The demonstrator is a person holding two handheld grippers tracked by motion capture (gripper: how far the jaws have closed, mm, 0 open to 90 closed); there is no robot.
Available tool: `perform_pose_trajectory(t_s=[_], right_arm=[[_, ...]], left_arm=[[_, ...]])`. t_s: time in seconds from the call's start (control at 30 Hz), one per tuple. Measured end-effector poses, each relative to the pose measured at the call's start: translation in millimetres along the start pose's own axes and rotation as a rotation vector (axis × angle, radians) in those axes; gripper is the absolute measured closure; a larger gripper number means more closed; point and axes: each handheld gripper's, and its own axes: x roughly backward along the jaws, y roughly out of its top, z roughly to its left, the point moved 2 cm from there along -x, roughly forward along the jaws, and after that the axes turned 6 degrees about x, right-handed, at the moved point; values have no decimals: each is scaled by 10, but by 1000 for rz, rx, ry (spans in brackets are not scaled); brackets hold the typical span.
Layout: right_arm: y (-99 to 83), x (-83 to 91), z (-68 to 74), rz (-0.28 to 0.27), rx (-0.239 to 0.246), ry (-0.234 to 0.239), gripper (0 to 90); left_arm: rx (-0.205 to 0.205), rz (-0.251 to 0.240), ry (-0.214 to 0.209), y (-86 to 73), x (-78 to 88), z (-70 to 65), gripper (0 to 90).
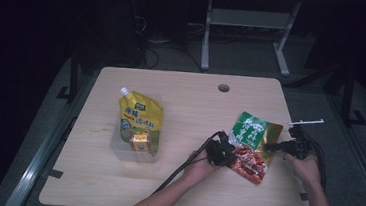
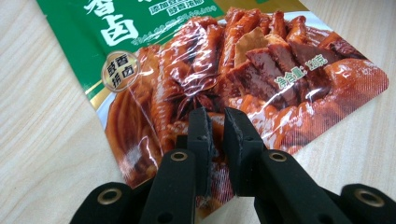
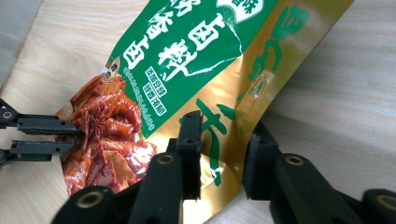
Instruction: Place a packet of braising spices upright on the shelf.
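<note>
Green-and-gold seasoning pouch (image 1: pixel 251 145) held between the two tongs

The pouch's long axis runs diagonally across the table (image 1: pixel 180 108), green top pointing away from the person, its red pictured end nearer them. The left gripper (image 2: pixel 217 122) pinches the red end, jaws narrow. The right gripper (image 3: pixel 223 135) straddles the gold side edge, jaws part-way apart, not visibly pressing it.

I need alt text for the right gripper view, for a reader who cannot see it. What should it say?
A green and gold food pouch lies on a wooden table, its gold edge between the two black jaws of the right hand-held gripper. At the far left, the left hand-held gripper grips the pouch's red printed end.
</note>
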Motion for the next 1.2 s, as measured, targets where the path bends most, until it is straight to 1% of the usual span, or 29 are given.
perform_pose_trajectory(t_s=[0.03,0.13,0.17,0.2,0.27,0.33,0.43,0.47,0.5,0.53,0.57,0.6,0.67,0.7,0.73,0.77,0.83,0.87,0.9,0.97,1.03,1.17,1.2], right_arm=[[-1,-3,2,3,-4,4,733],[1,-25,20,8,8,19,737],[6,-36,33,10,1,22,740],[8,-47,36,10,7,30,744],[12,-55,45,16,-8,43,742],[13,-64,42,14,-1,47,744],[12,-79,45,17,2,65,752],[14,-83,60,24,-10,73,756],[17,-91,60,21,2,74,760],[17,-92,71,29,0,74,763],[22,-100,85,35,12,69,788],[25,-105,89,30,28,63,811],[29,-101,107,25,37,61,858],[33,-95,130,25,48,53,885],[38,-92,144,18,66,57,894],[49,-85,174,23,84,48,896],[64,-81,214,31,101,24,896],[70,-77,229,29,111,17,897],[74,-72,245,29,117,11,897],[78,-62,274,34,125,8,898],[83,-45,297,26,137,10,898],[91,21,370,-3,159,18,899],[97,34,389,-7,165,19,899]], left_arm=[[-2,3,-2,2,1,0,804],[8,-1,-12,2,-4,-10,805],[9,-1,-15,2,-4,-10,807],[10,-1,-16,2,-3,-11,808],[8,1,-14,0,-1,-11,809],[12,-2,-19,-3,-3,-8,810],[3,-3,-16,-2,-2,-9,813],[2,-4,-16,-3,-3,-9,813],[1,-6,-15,-4,-3,-9,813],[5,-8,-19,-7,-4,-11,813],[7,-7,-21,-8,-3,-10,813],[7,-7,-22,-8,-3,-9,813],[7,-7,-21,-7,-3,-6,813],[7,-7,-20,-9,-2,-10,813],[3,-8,-17,-9,-1,-14,812],[0,-8,-16,-8,-1,-14,806],[3,-7,-18,-9,3,-24,794],[11,-4,-24,-9,7,-29,781],[5,3,-25,-7,18,-31,765],[2,1,-27,-9,28,-34,756],[-1,6,-28,-10,54,-27,741],[4,-13,-46,-26,122,-18,724],[7,-18,-57,-27,161,-10,716]])
